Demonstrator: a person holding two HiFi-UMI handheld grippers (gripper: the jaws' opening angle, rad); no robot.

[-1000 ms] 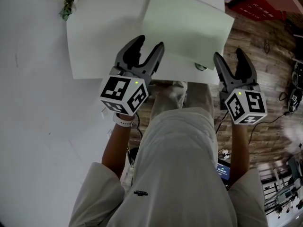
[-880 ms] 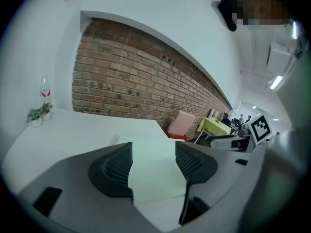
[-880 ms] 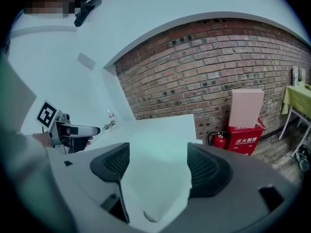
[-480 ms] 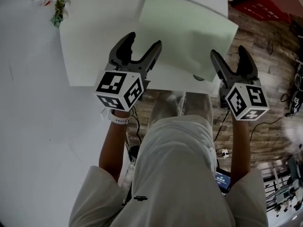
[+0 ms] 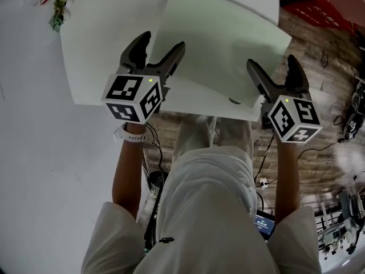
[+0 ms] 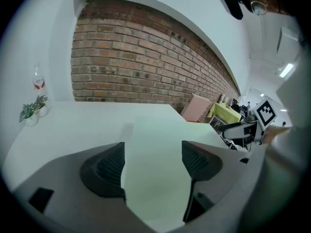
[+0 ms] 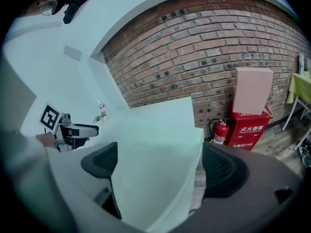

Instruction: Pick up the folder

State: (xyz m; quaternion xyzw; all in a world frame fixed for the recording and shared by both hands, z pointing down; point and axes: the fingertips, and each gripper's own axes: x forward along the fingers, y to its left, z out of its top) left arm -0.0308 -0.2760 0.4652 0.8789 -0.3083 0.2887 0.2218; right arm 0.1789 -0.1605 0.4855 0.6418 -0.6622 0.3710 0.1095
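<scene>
Lab or workshop: brick wall (image 7: 204,47), fire extinguisher (image 7: 221,130).

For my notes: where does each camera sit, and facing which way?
Head view: on the head, facing down at the folder on the table; shows arms, legs.
Left gripper view: on the left gripper, toward the brick wall; opening jaws frame the folder.
Right gripper view: on the right gripper; likewise, jaws opening.
Shared: folder, brick wall.

Cut off at the head view's top edge: far side of the table (image 5: 97,56). Hidden behind the left gripper (image 5: 161,41), jaws opening with the folder (image 5: 228,44) between them: part of its left edge. Too small to tell — dark speck (image 5: 234,101) near its corner. Blurred — floor clutter (image 5: 348,158).
</scene>
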